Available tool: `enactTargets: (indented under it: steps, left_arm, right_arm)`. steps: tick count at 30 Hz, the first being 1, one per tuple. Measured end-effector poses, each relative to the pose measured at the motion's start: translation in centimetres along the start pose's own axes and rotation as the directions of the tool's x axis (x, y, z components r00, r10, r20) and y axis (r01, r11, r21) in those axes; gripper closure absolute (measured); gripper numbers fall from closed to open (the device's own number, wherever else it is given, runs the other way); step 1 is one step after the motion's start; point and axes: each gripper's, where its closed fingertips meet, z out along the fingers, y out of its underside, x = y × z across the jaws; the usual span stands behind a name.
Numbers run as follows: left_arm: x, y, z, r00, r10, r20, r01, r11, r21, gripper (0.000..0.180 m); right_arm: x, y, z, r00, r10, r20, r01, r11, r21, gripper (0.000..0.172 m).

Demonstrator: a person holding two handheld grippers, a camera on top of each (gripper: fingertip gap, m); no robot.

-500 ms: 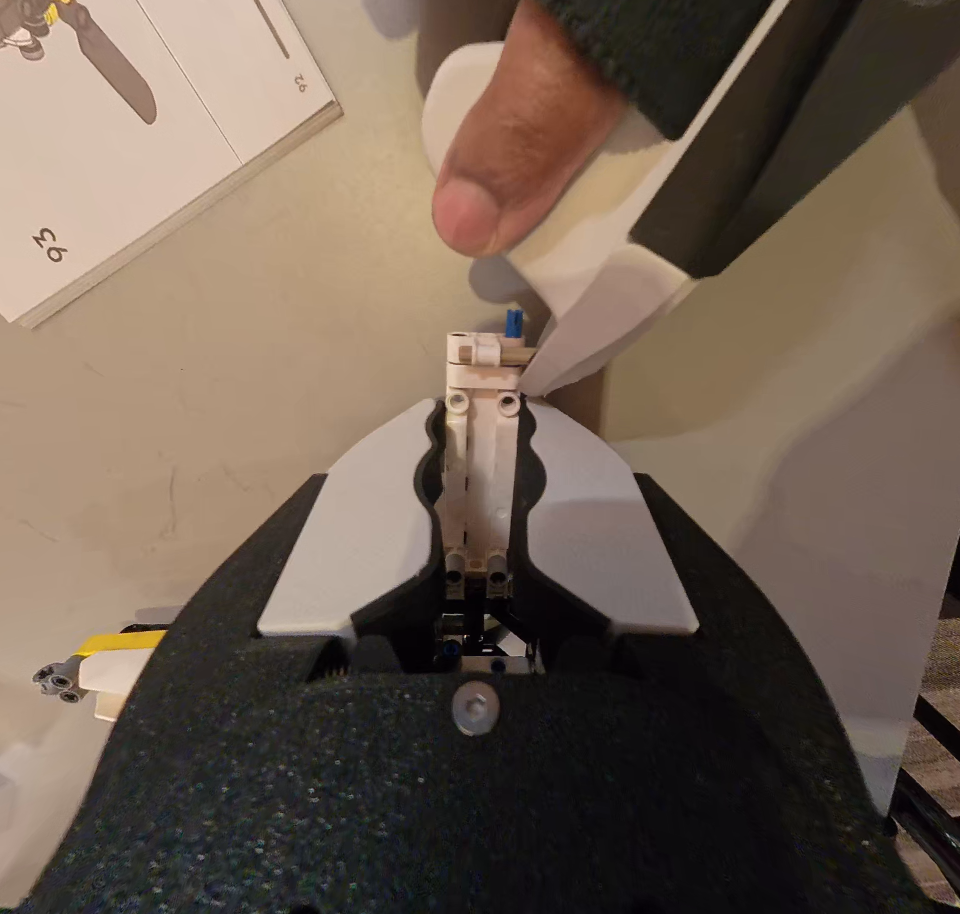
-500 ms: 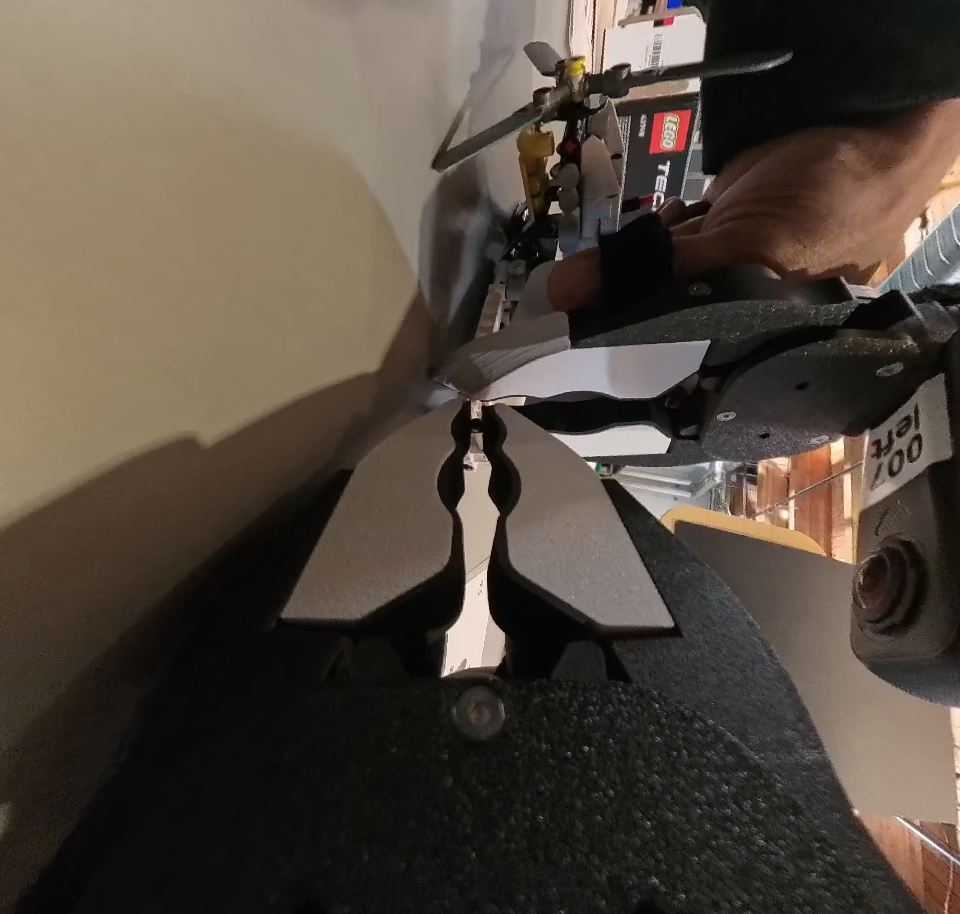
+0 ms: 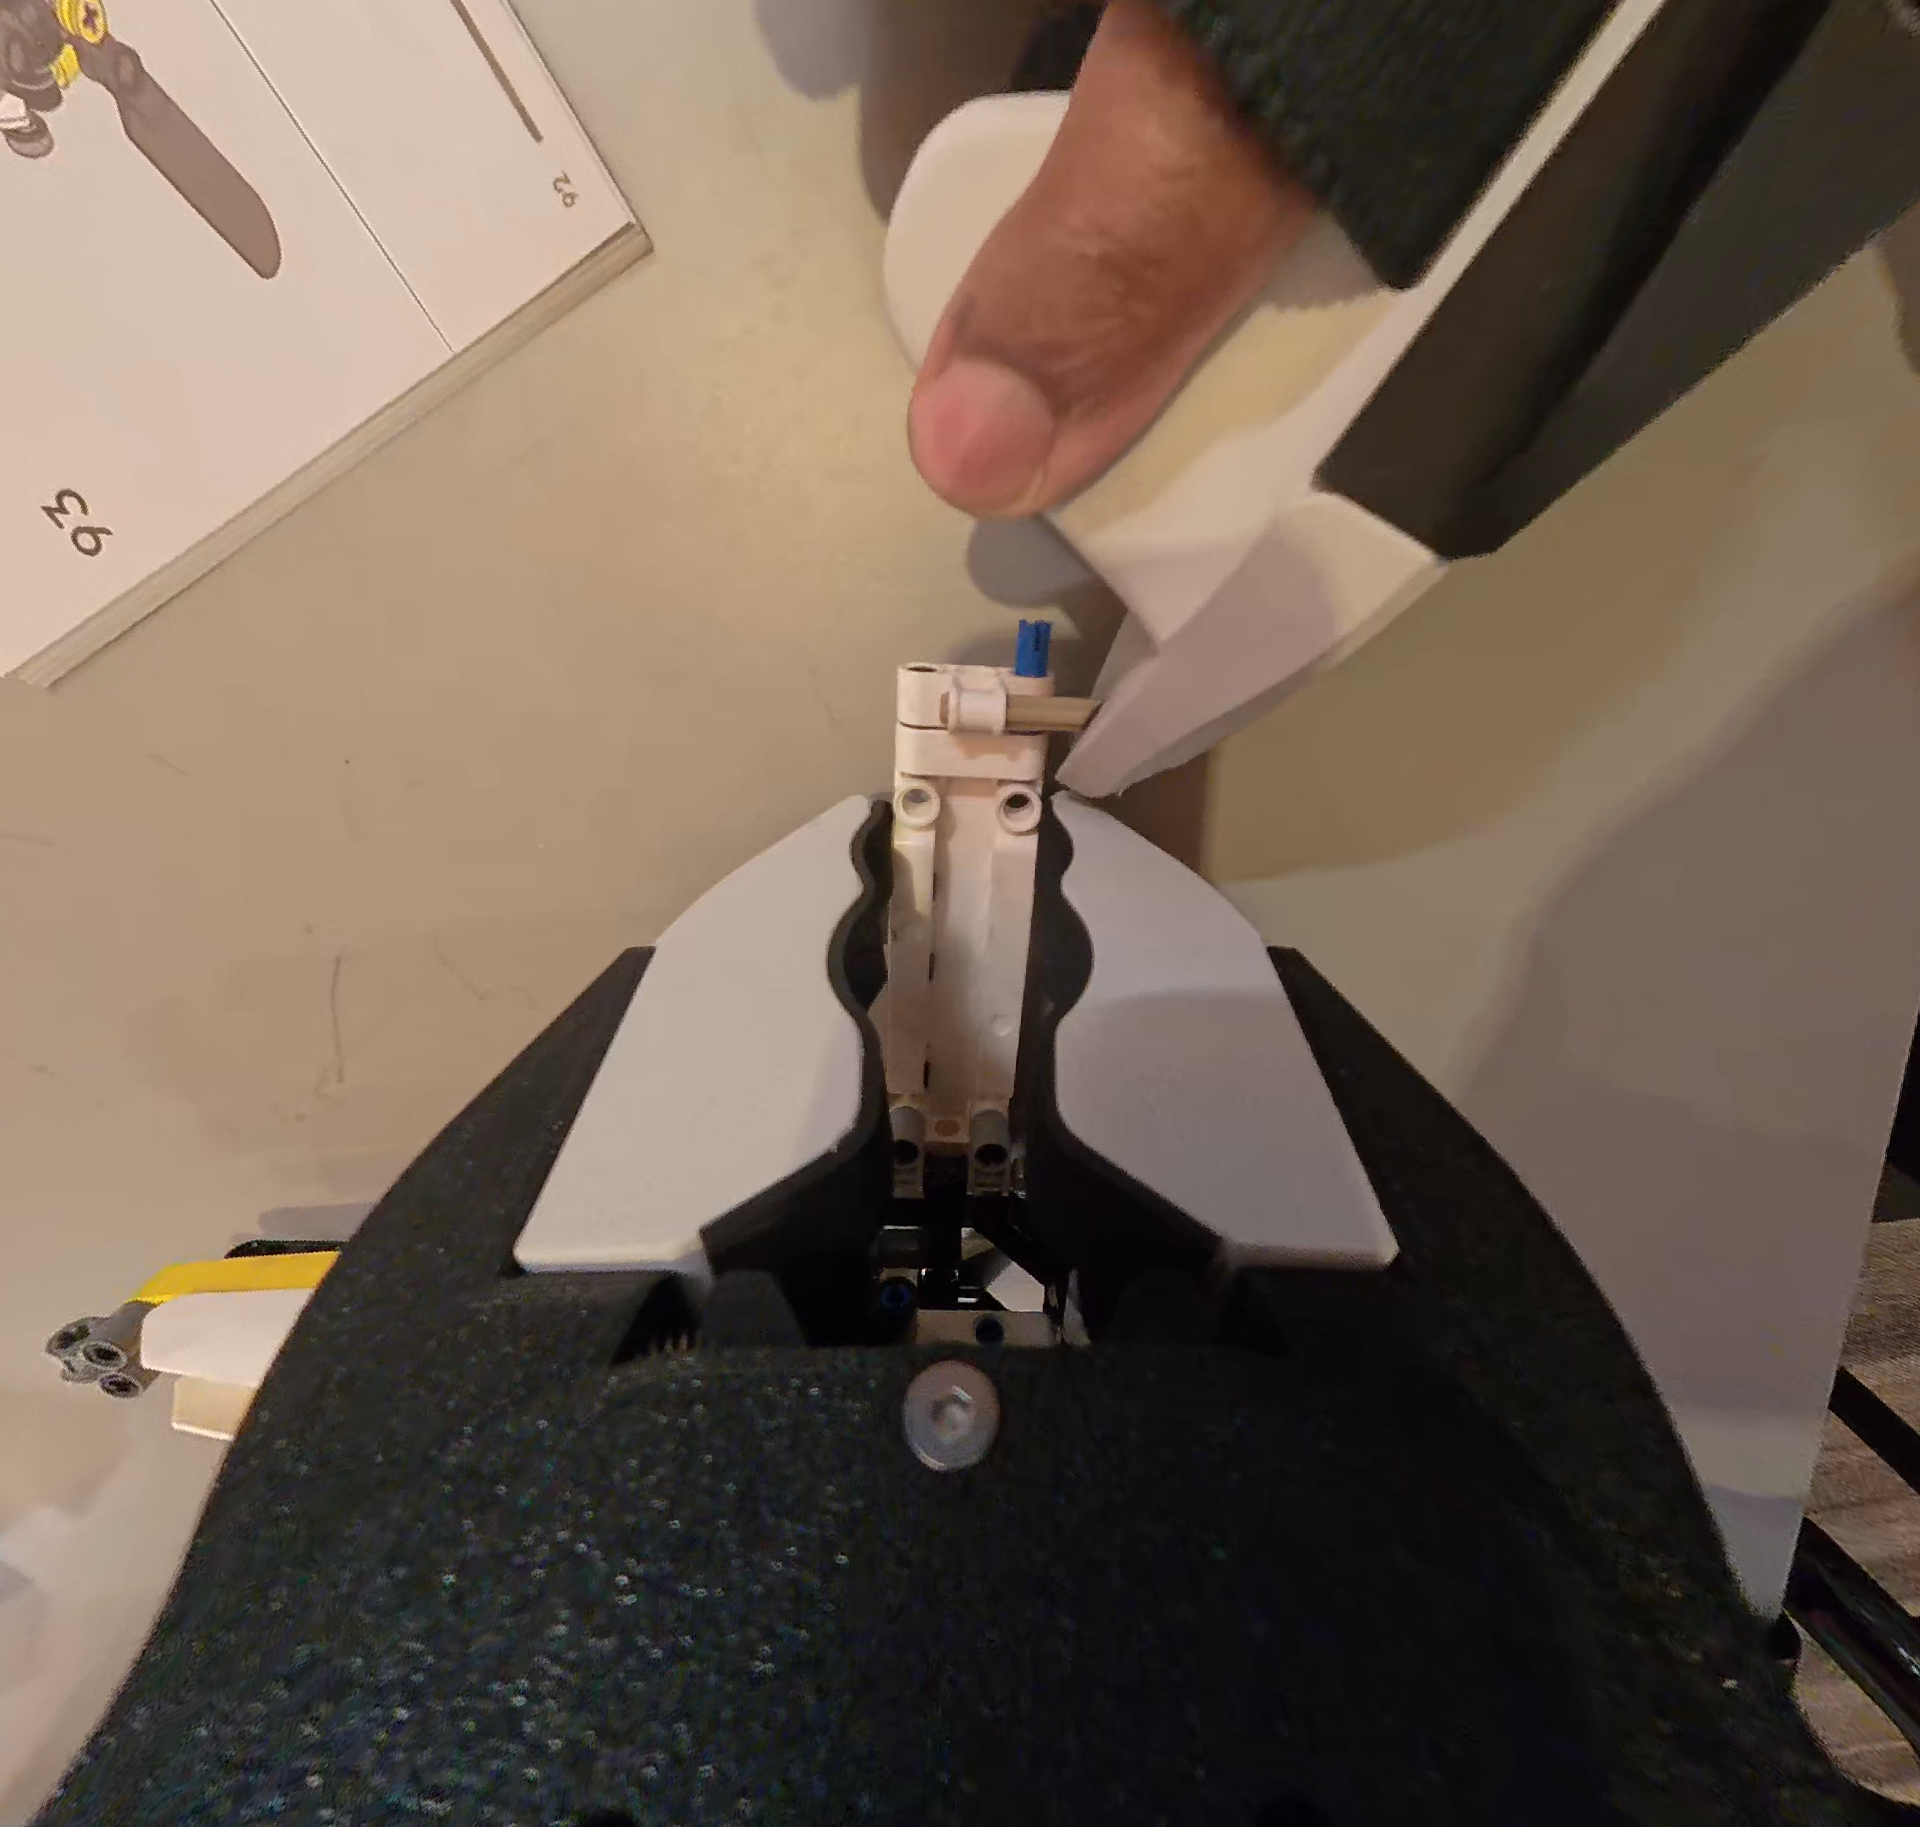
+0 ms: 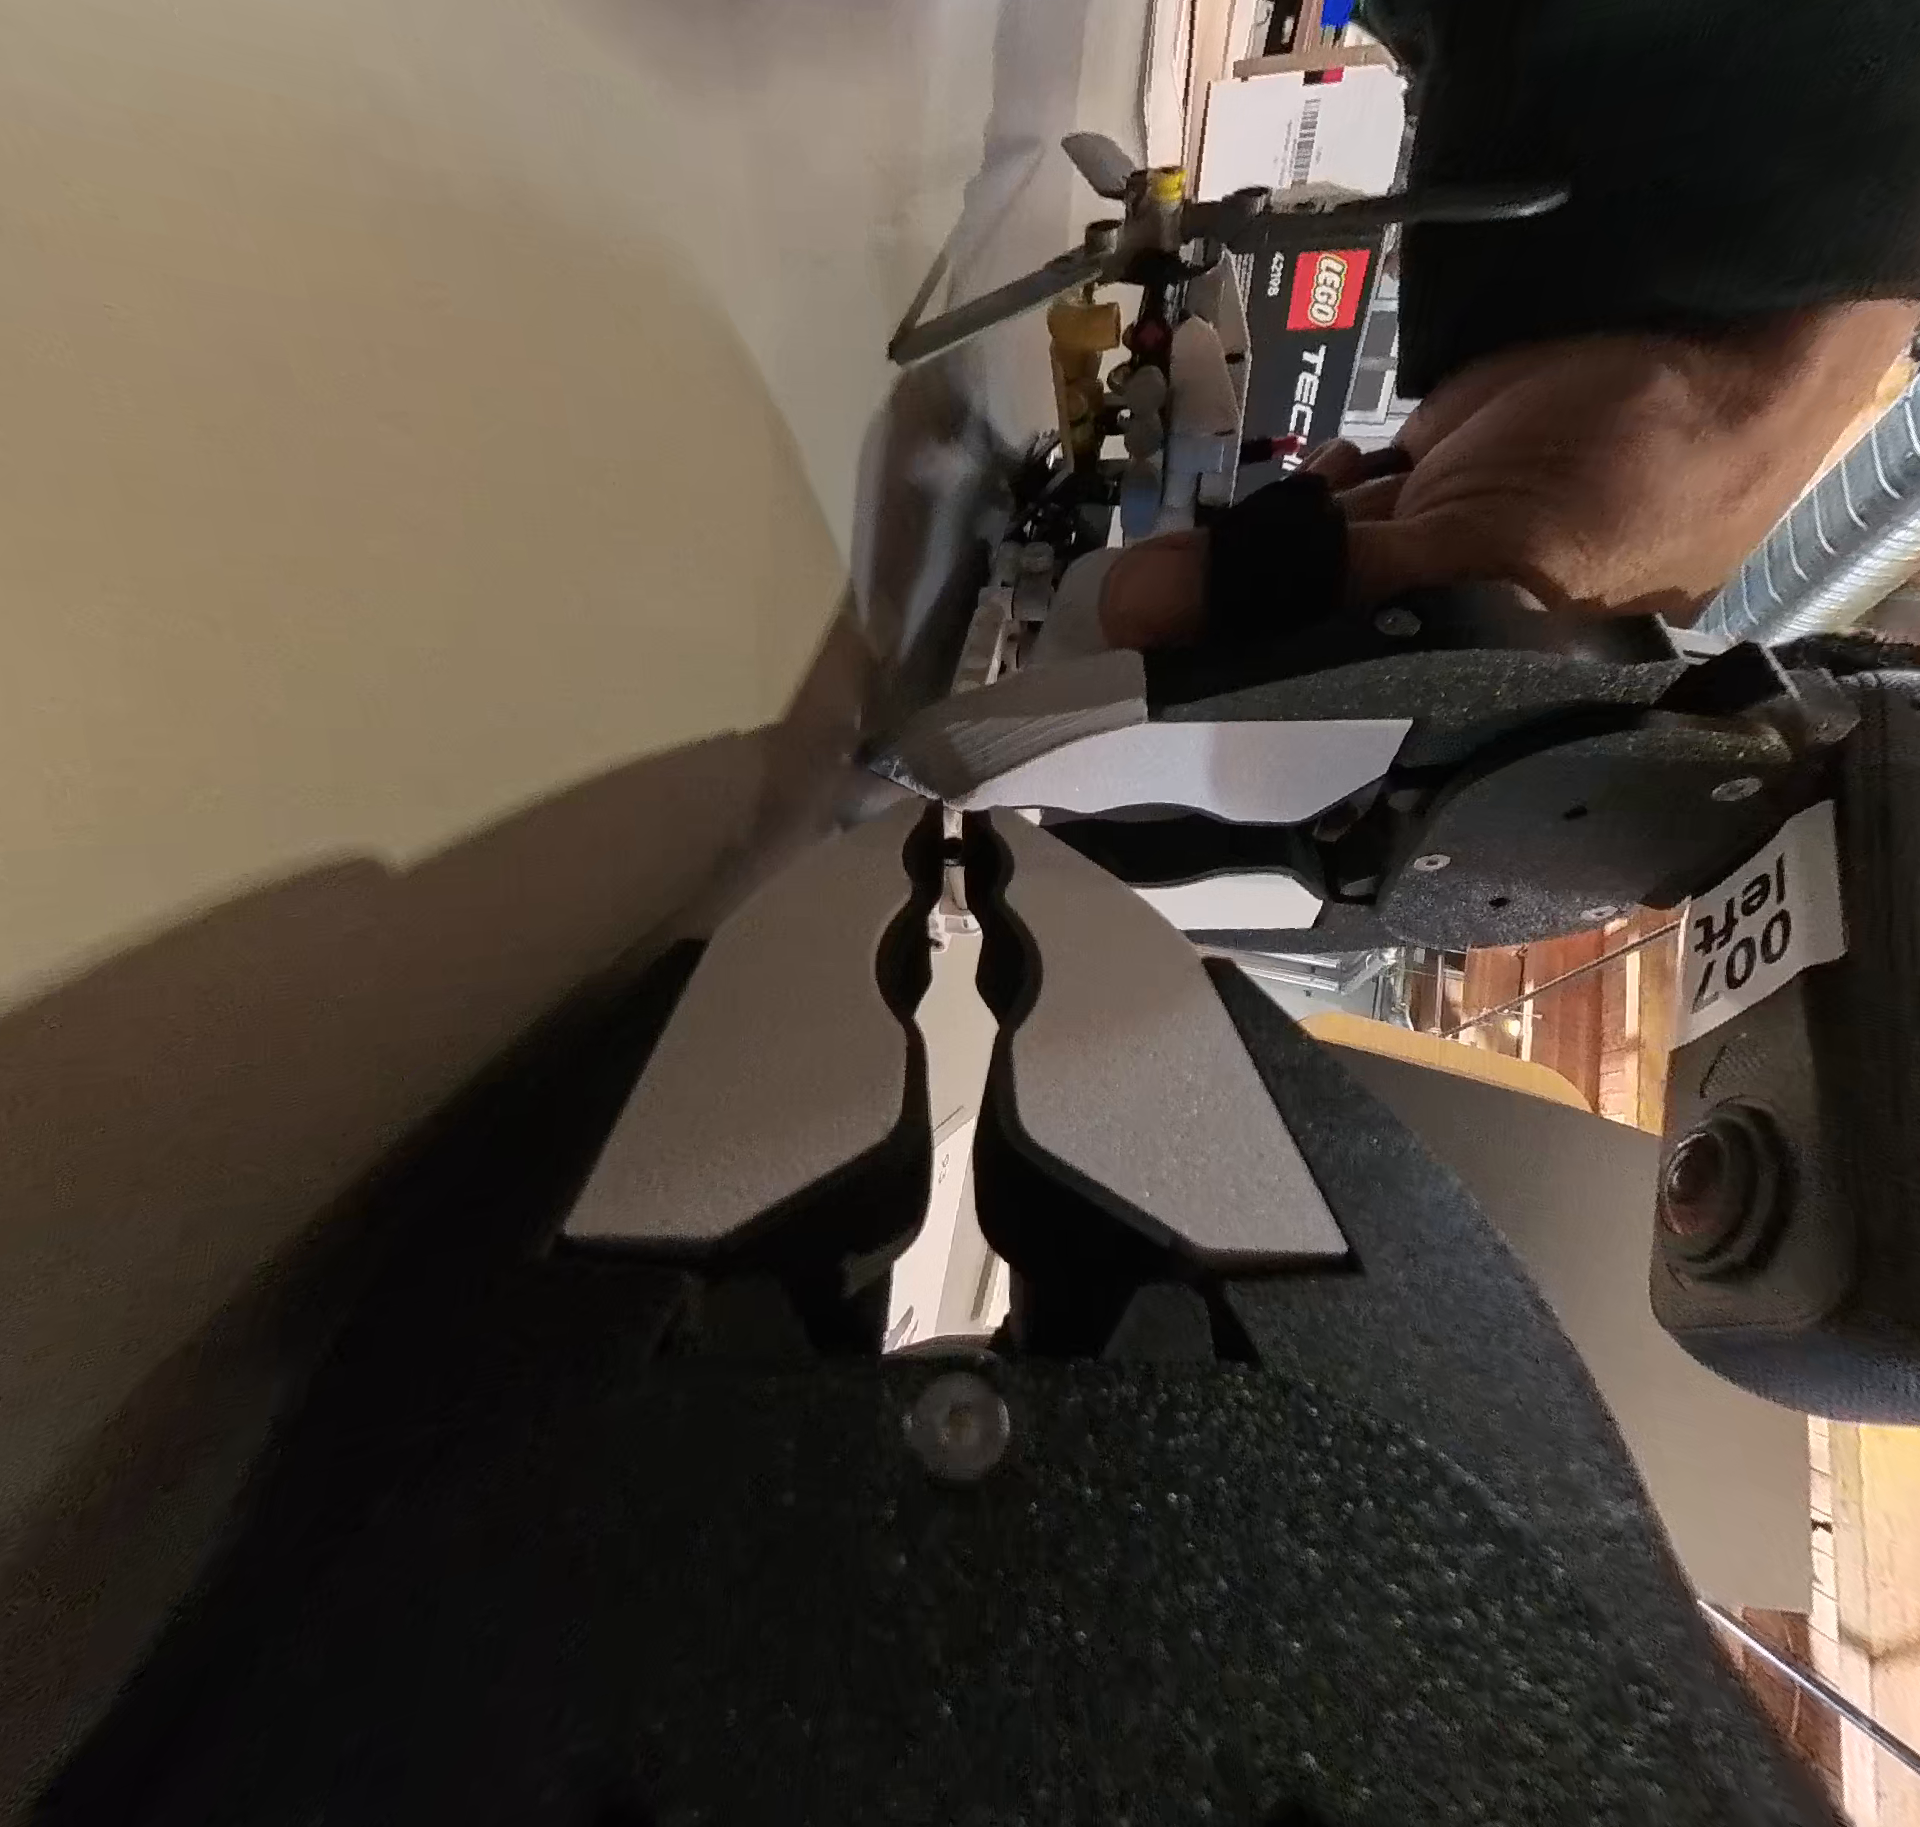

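Note:
My left gripper (image 3: 966, 813) is shut on a white brick-built assembly (image 3: 961, 946) that stands up between its pads. At the assembly's top sit a white connector (image 3: 977, 707), a blue pin (image 3: 1031, 647) and a tan pin (image 3: 1049, 712) that sticks out to the right. My right gripper (image 4: 951, 819) comes in from the upper right in the left wrist view (image 3: 1096, 749), with its tips at the tan pin's free end. Its jaws stand almost together on that pin's end, which shows as a pale sliver (image 4: 951, 832). The left gripper's fingers (image 4: 1039, 749) cross just beyond.
An open instruction booklet (image 3: 260, 302) lies at the far left on the beige table (image 3: 520, 738). A yellow and white part (image 3: 208, 1310) lies at the lower left. A built helicopter model (image 4: 1143, 323) and a black box (image 4: 1320, 343) stand behind the left gripper. A thumb (image 3: 1039, 354) rests on the right gripper. Both grippers' tips are close together, under 4 cm apart.
The right jaws have closed slightly more on the tan pin's end. The left gripper and the white assembly have stayed in place.

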Motion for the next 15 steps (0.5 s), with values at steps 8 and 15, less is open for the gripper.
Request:
enactTargets:
  steps: [8, 15]
  left_arm:
    - [0.0, 0.0, 0.0, 1.000, -0.004, 0.007, 0.004, 1.000, -0.005, 0.152]
    - [-1.8, 0.5, -0.2, 0.994, -0.093, 0.050, 0.093, 0.996, 0.005, 0.152]
  right_arm:
    - [-0.3, -0.9, -0.4, 1.000, -0.003, -0.006, 0.003, 1.000, 0.023, 0.168]
    - [-0.3, -1.9, -0.8, 0.999, 0.029, -0.029, -0.027, 0.998, 0.063, 0.168]
